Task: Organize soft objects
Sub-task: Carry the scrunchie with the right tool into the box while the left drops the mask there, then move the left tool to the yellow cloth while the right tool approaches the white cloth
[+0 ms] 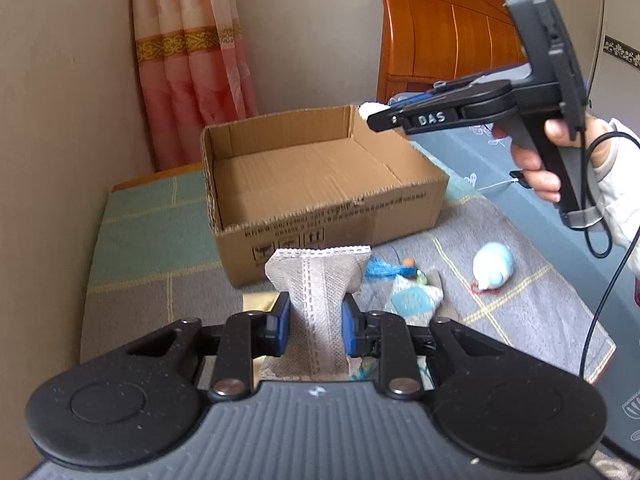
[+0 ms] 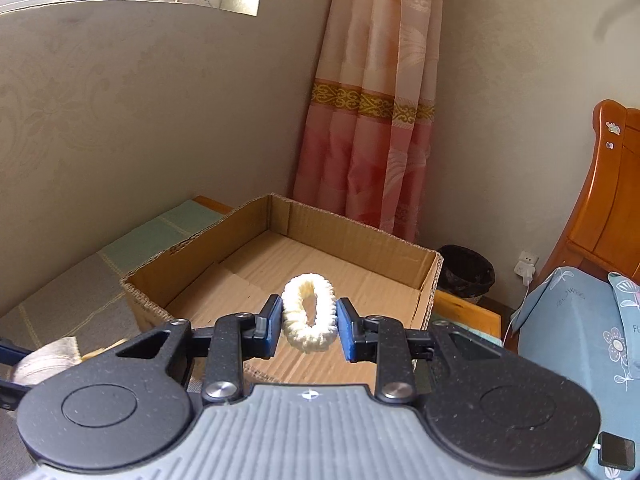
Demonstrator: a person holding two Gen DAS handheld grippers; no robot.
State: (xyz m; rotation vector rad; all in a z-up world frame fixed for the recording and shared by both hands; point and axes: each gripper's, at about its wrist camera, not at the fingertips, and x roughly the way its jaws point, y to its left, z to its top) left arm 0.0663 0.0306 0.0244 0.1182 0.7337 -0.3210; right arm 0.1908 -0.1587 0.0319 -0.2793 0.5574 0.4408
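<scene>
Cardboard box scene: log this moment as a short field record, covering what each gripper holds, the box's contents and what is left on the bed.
left gripper: shut on the grey lace-trimmed pouch, lifted in front of the box
right gripper: shut on the cream scrunchie, held above the box
cardboard box: open top, nothing seen inside
left on bedspread: blue and white plush toy, small light blue sachet, blue tassel
progress: neither held item is in the box yet
</scene>
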